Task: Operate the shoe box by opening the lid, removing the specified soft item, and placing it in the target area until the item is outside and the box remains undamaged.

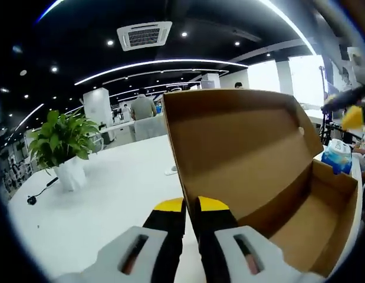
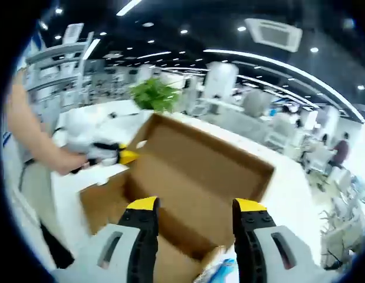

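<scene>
Left gripper view close beside the shoe box (image 1: 253,171), right gripper view above it — both share its open lid

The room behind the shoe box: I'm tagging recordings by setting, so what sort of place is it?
Probably a large open-plan office or showroom: a ceiling air-conditioning unit among curved light strips, a long white table with a potted plant, and rows of desks and chairs beyond the shoe box.

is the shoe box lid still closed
No, in the left gripper view the shoe box stands open, its lid raised upright behind the bare brown cardboard interior.
</scene>
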A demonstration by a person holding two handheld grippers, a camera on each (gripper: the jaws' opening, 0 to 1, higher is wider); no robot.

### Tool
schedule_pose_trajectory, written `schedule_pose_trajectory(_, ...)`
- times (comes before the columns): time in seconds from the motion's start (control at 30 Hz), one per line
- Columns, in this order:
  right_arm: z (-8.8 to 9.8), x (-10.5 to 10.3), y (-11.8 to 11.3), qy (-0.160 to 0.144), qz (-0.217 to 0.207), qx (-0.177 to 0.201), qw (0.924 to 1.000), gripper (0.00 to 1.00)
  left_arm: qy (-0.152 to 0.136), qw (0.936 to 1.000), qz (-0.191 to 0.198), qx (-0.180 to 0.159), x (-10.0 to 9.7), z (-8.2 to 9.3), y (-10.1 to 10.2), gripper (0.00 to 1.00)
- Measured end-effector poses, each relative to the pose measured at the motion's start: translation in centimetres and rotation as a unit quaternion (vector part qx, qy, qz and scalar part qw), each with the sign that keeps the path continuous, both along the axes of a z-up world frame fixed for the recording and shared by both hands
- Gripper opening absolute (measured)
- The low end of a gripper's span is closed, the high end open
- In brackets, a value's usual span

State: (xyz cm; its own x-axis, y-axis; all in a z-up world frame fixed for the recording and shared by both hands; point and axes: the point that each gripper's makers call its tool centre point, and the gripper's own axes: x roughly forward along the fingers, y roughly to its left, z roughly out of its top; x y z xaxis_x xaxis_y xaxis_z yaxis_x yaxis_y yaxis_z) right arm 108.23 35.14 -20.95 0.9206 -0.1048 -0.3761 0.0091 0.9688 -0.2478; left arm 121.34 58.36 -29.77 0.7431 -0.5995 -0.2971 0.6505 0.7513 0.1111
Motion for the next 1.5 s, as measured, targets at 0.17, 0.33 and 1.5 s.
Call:
schedule_pose_trajectory(0.17,-1.6,3.0,-6.4,0.027,-0.095,0.039,0.9944,0.27,-0.003,1.0,-0.001,0.002,-0.4,0.1,0.2,0.06)
schedule_pose_trajectory(0.33,-2.0,5.6,-7.0,0.033,-0.097,0.055,0.9932,0.22,-0.01,0.9997,-0.013,0.017,-0.6,0.0,0.2,0.06)
schedule_pose_trajectory(1.5,-1.2,8.1,-5.9,-0.001,-0.107,0.107,0.9885,0.0,0.158,0.9763,-0.131,-0.071,-7.0,0.5,2.7,0.75)
